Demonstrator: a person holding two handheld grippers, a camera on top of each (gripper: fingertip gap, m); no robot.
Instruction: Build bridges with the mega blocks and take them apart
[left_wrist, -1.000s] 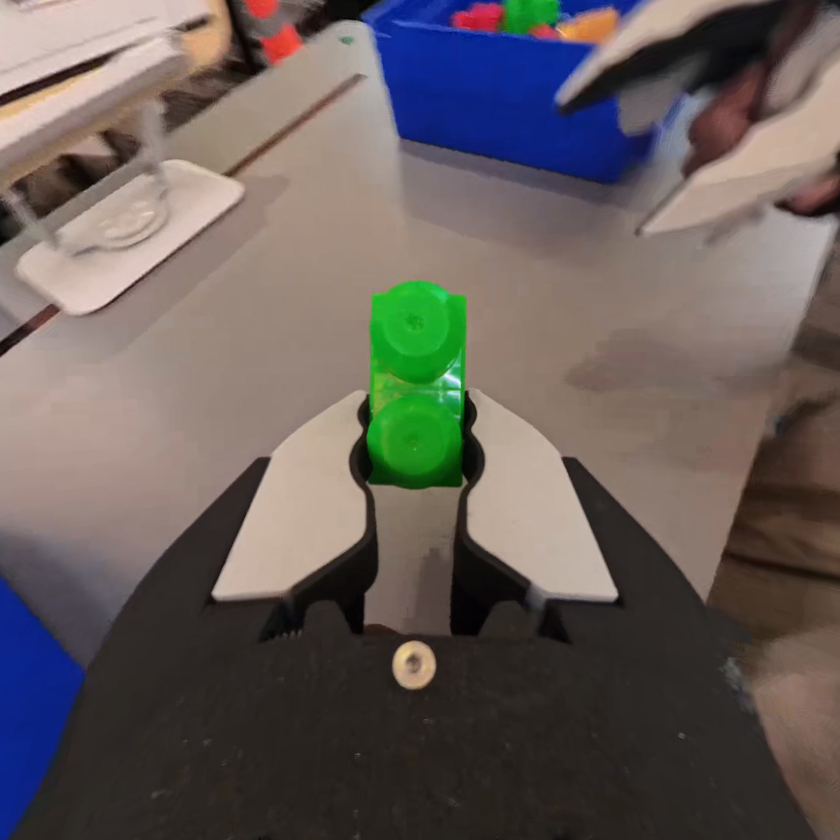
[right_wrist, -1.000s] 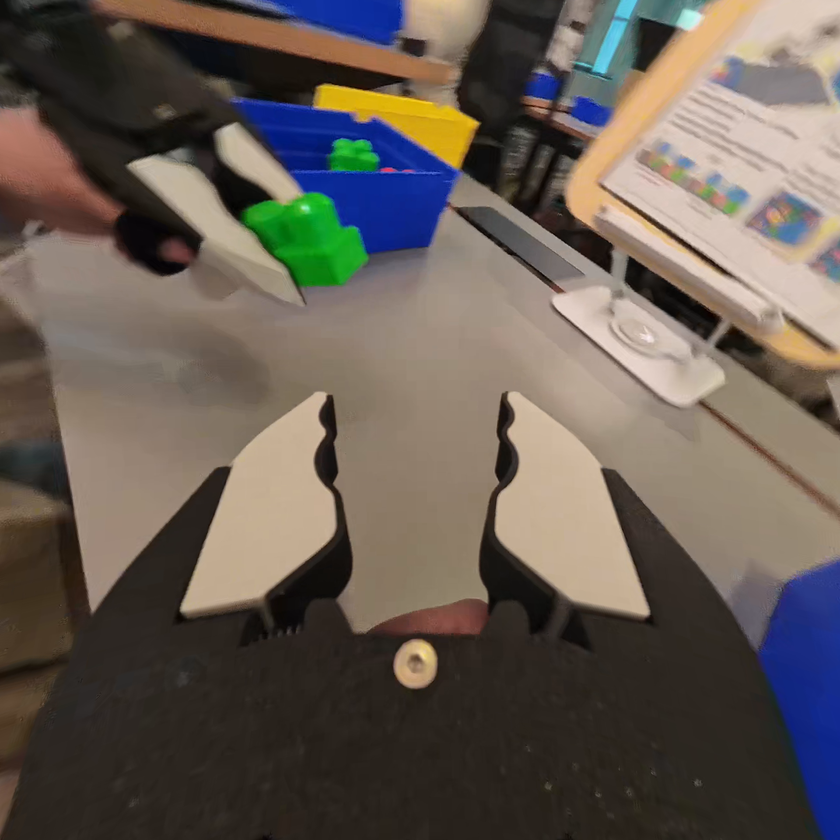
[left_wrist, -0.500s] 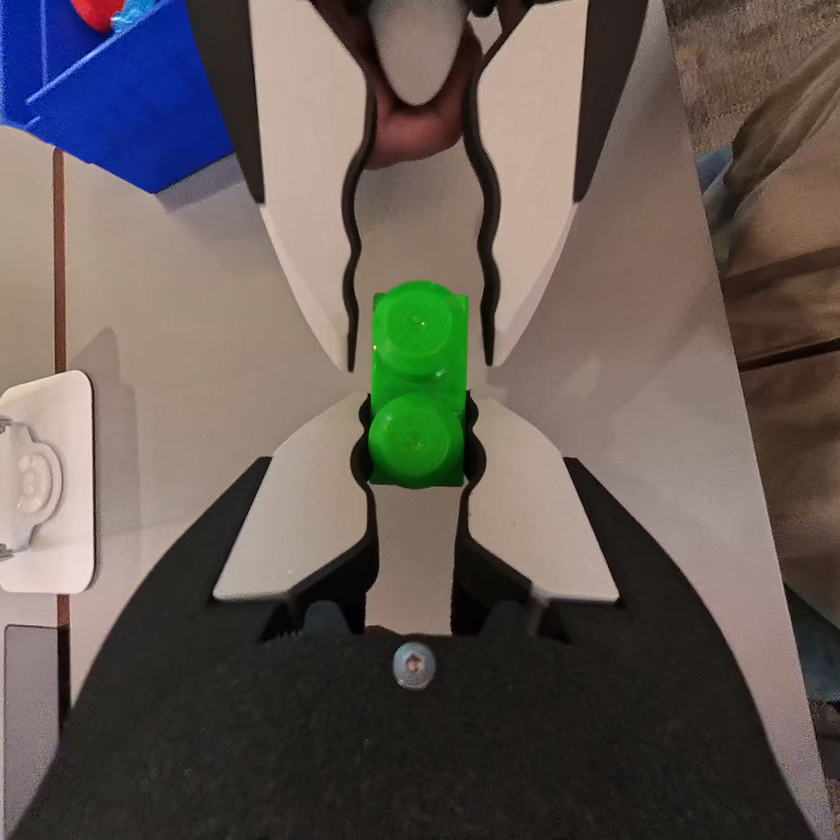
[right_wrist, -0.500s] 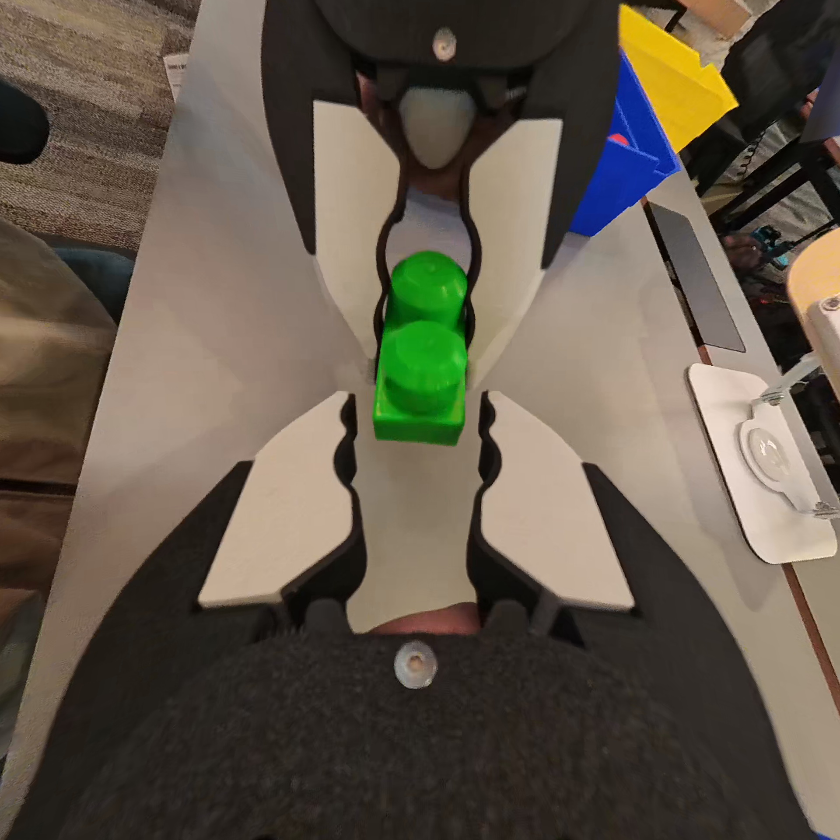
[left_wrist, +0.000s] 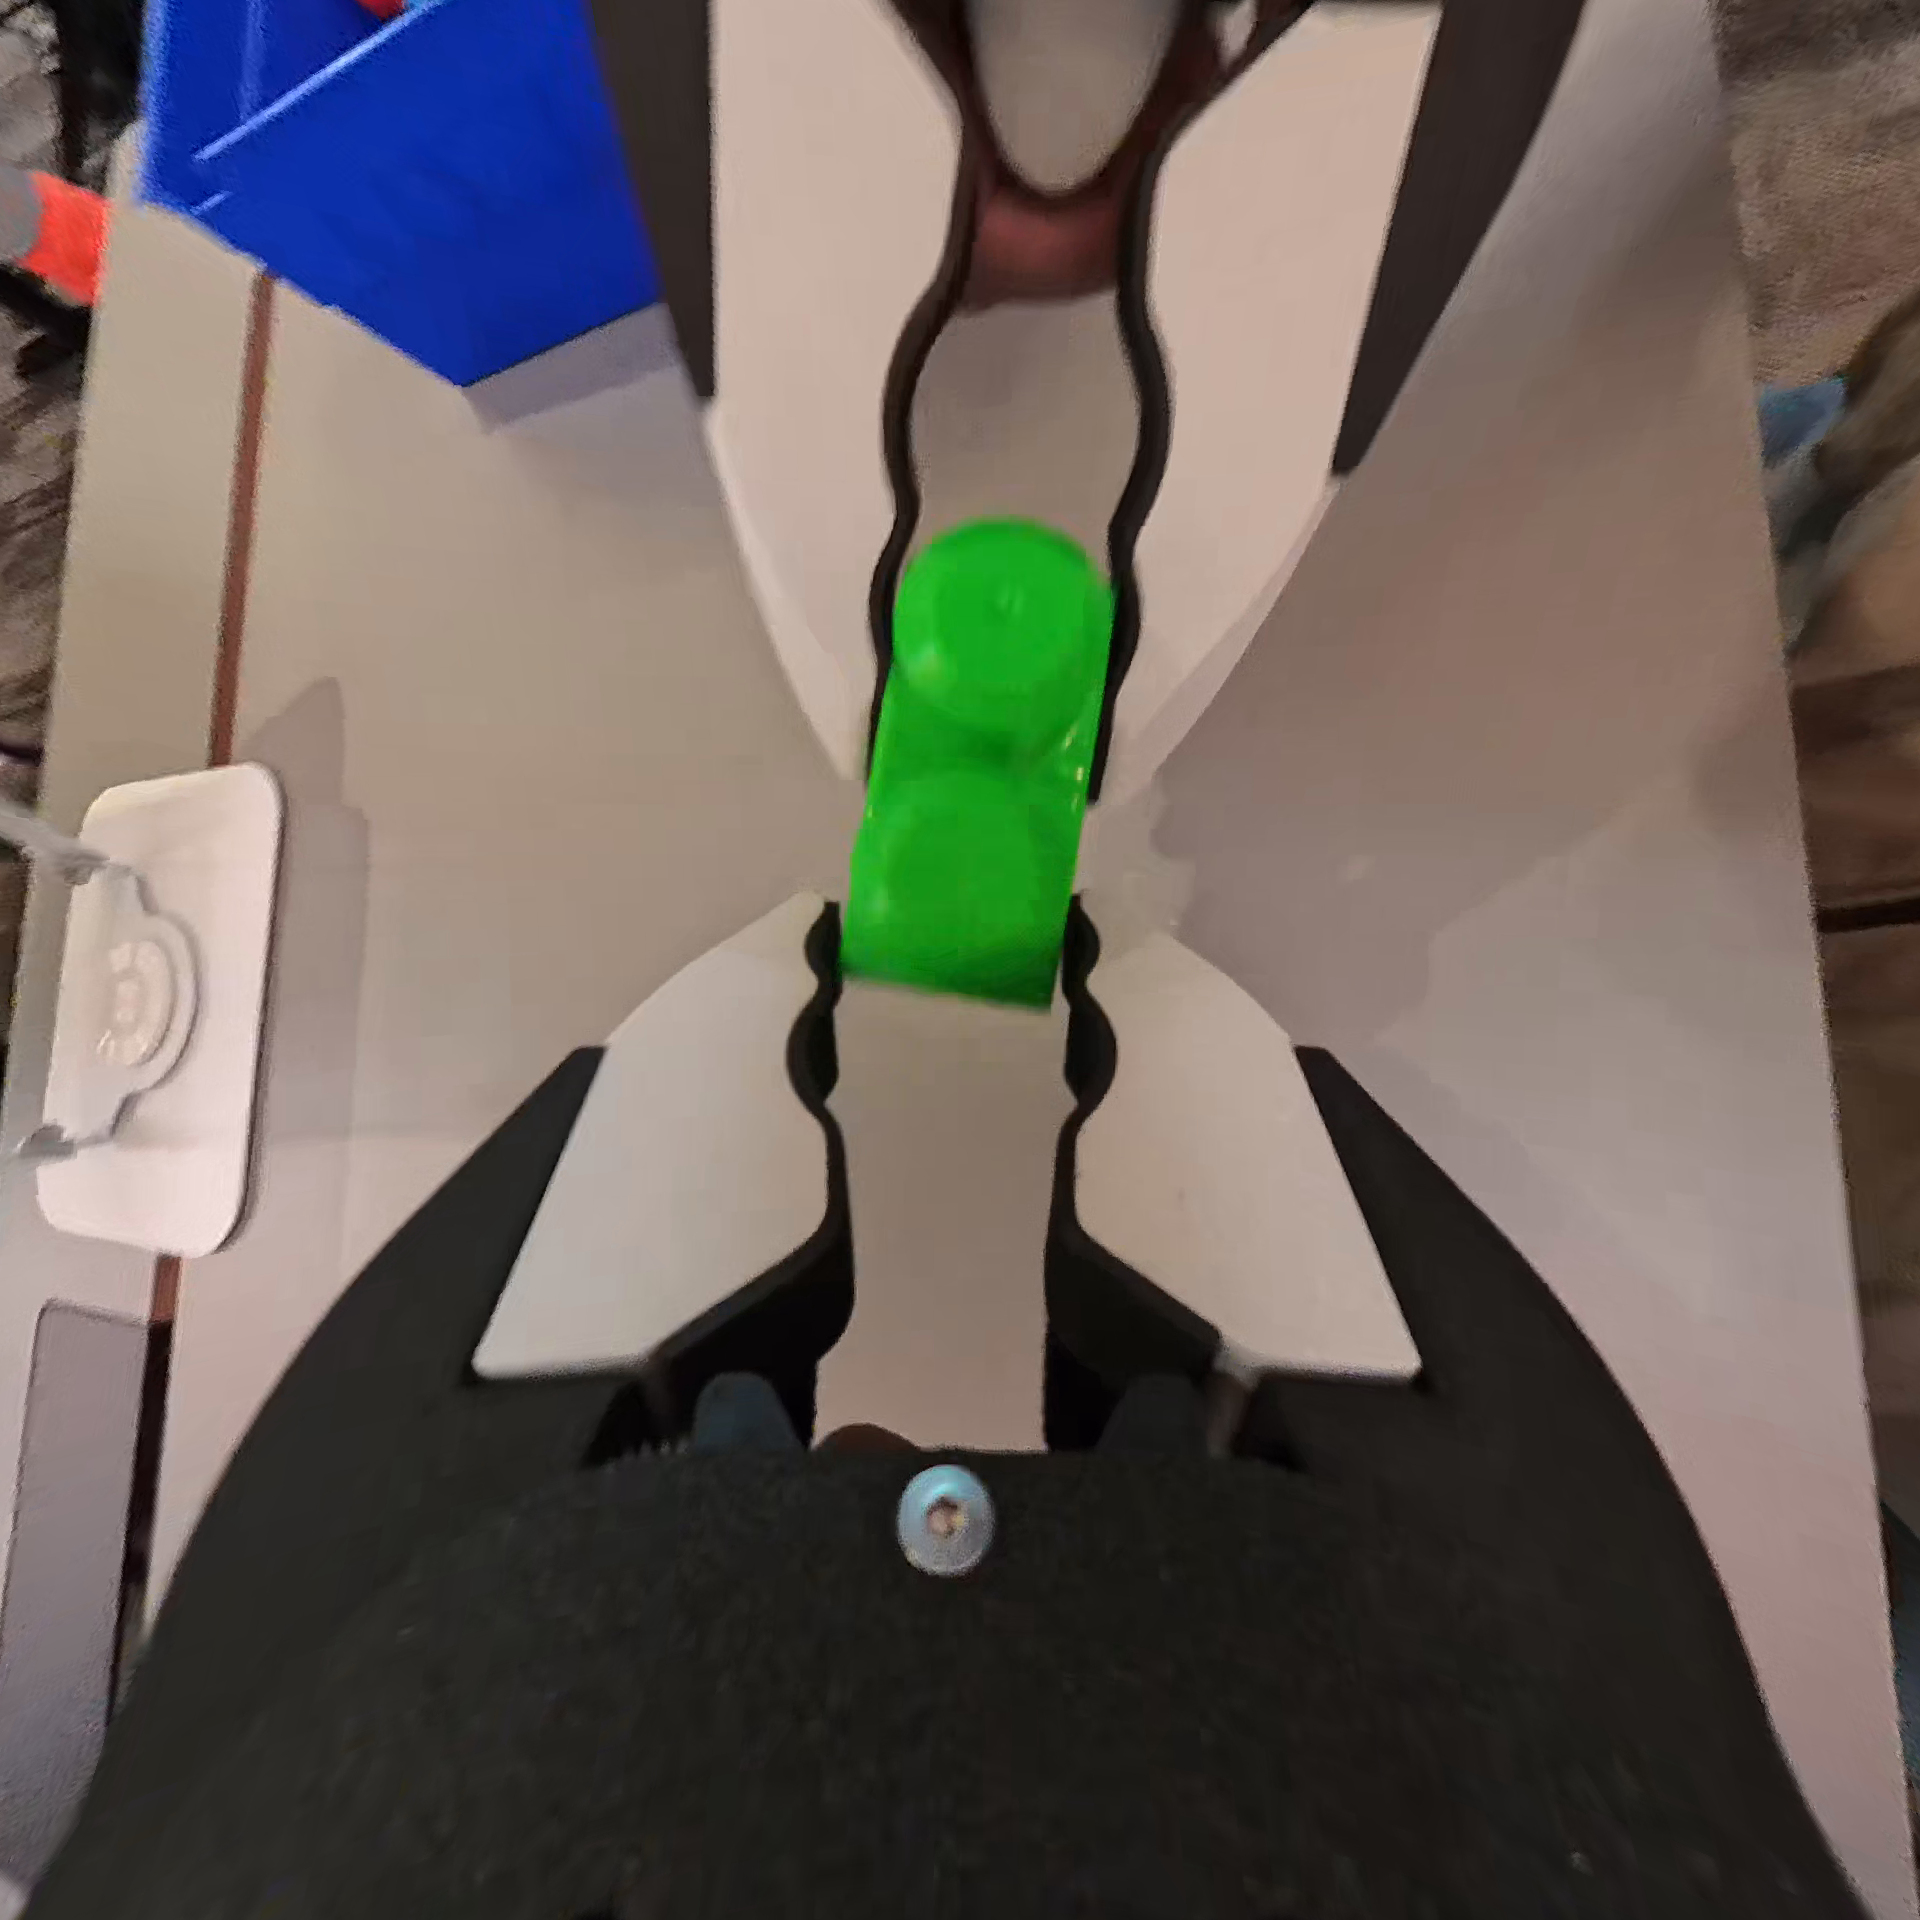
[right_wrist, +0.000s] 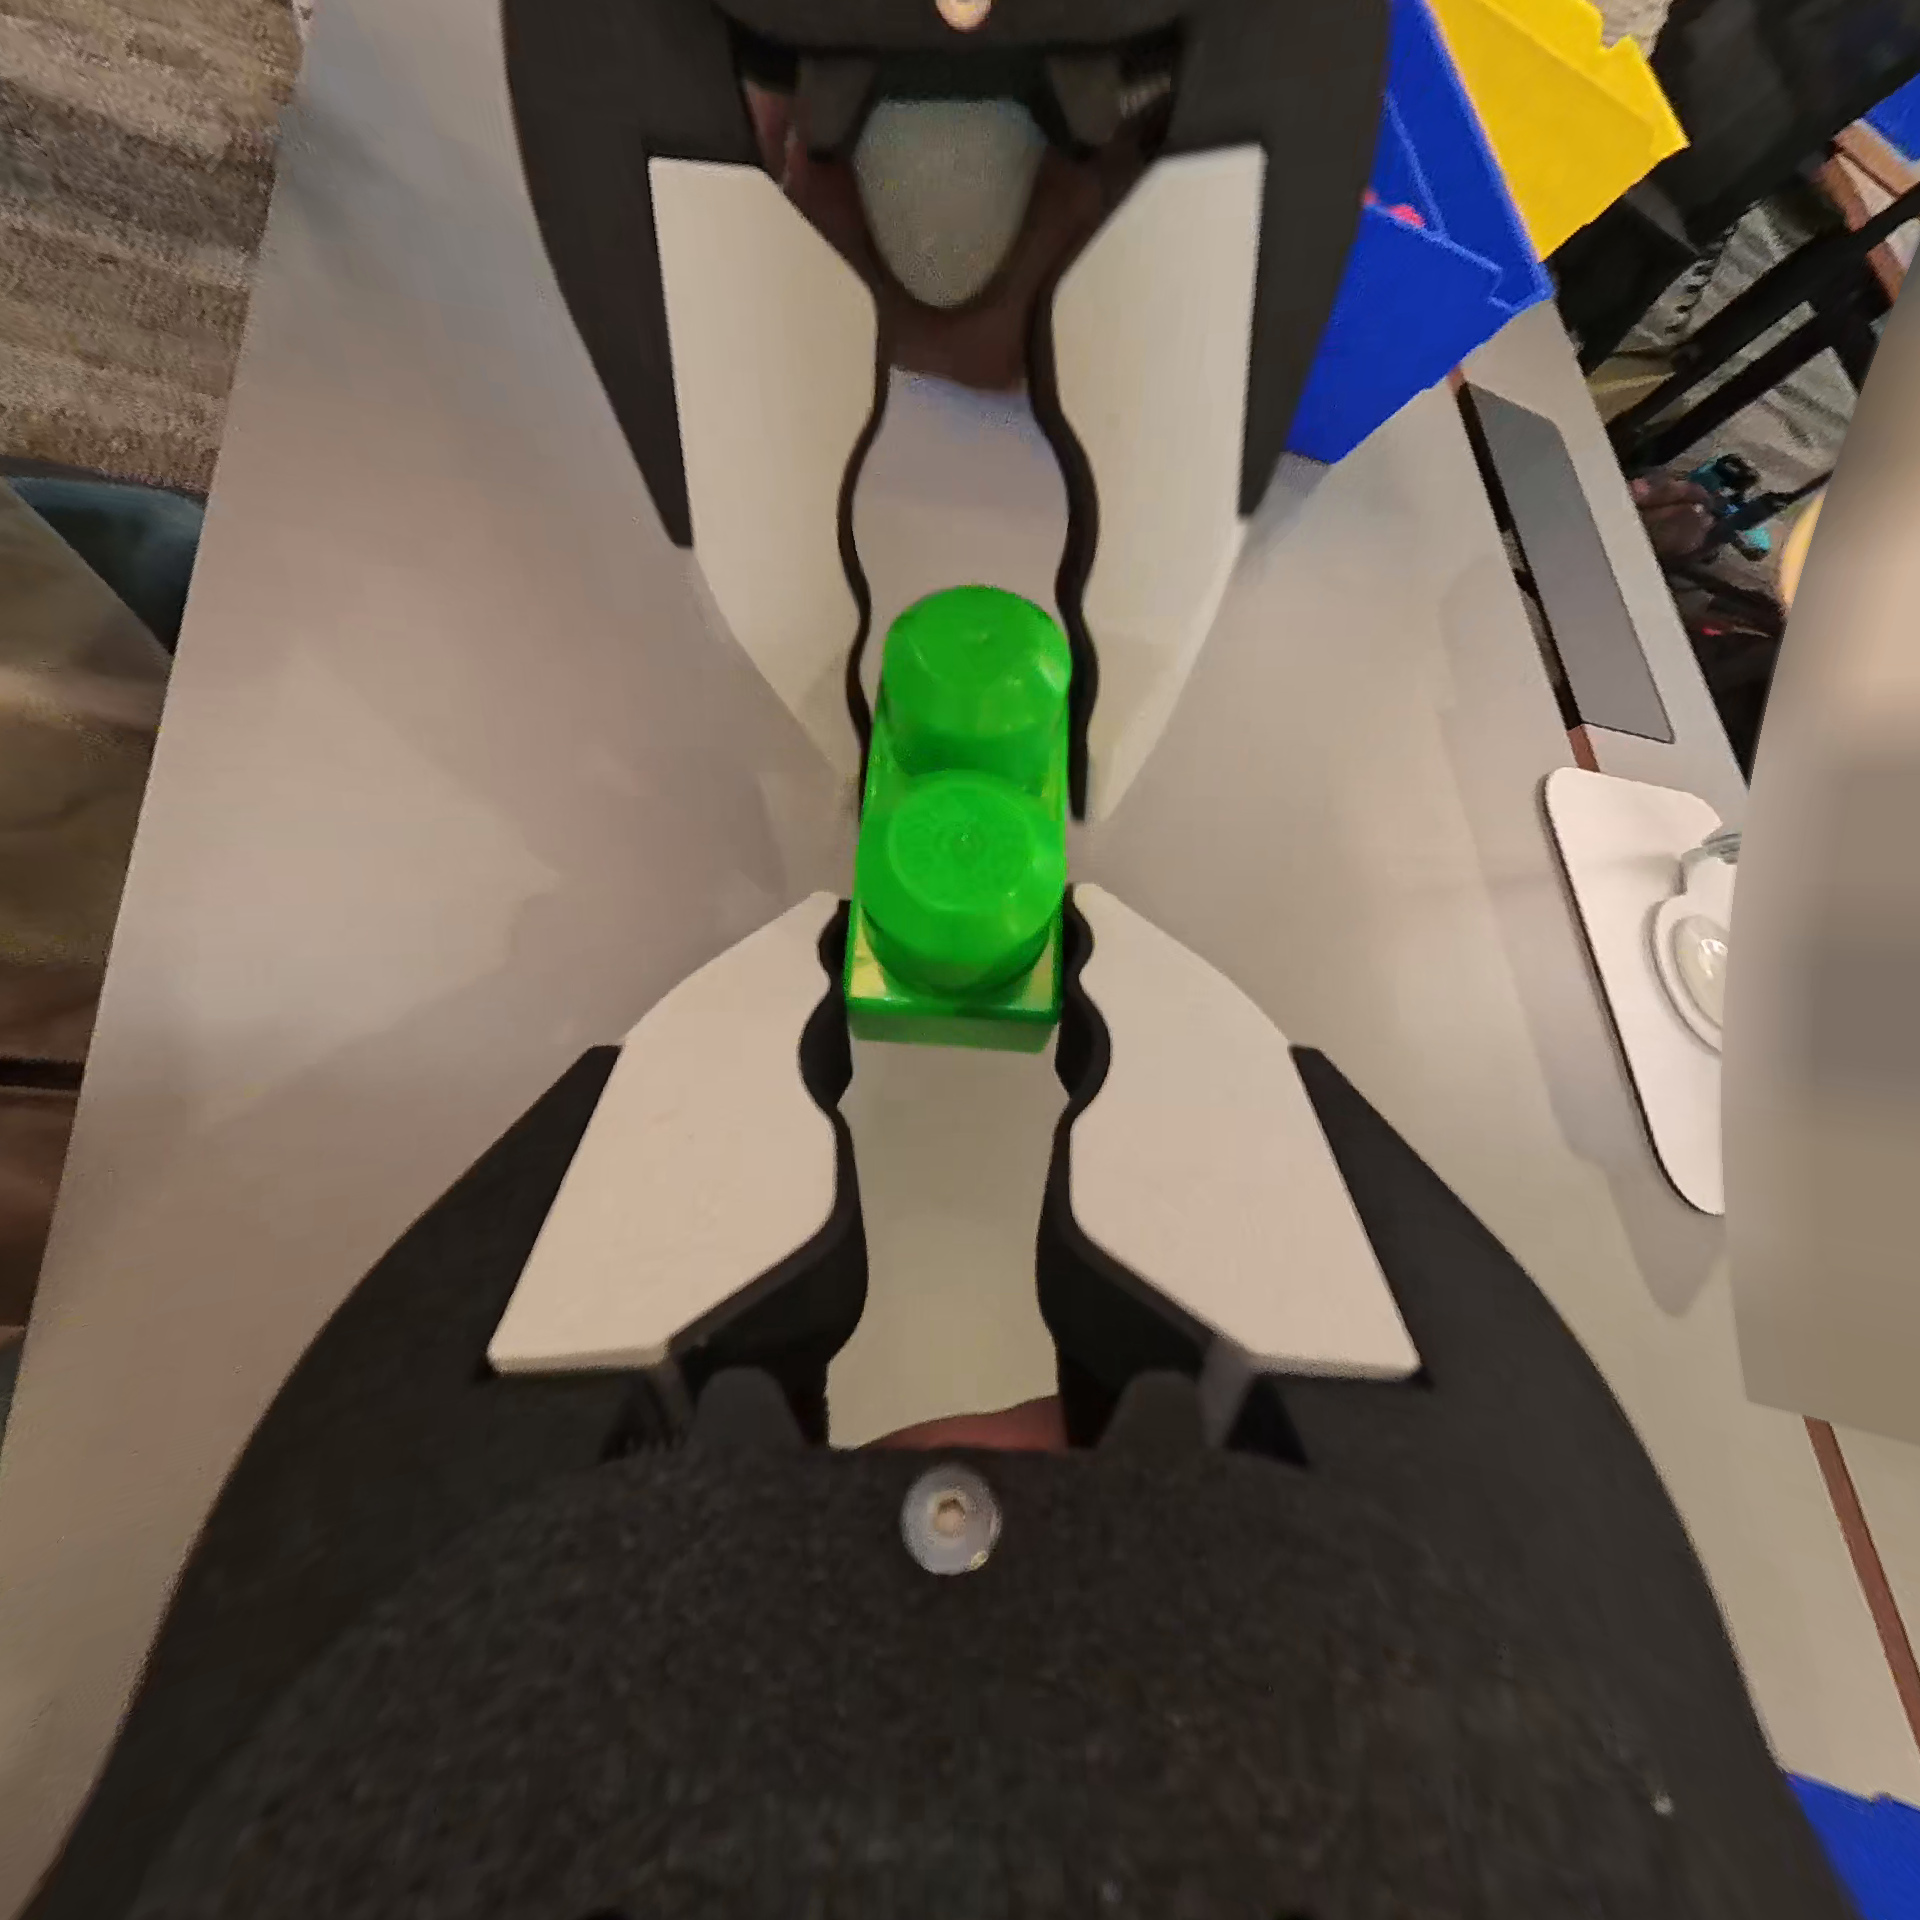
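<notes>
Two grippers are meeting tip to tip over the pale bench (left_wrist: 468, 831), with a green block (left_wrist: 977, 790) lying lengthwise between them at the centre of both views.

In the left wrist view, a white stand base (left_wrist: 156, 1008) is sitting at the left edge and a blue bin (left_wrist: 416, 187) is showing at the upper left. At the centre, the left gripper (left_wrist: 951, 935) is reaching up from the bottom, its jaws flanking the block's near end. Whether they are pressing it or only lying against it I cannot tell.

In the right wrist view, the right gripper (right_wrist: 951, 925) is coming up from the bottom centre, its jaws closing on the near end of the block at their tips. A yellow bin (right_wrist: 1538, 104) is showing at the upper right.
</notes>
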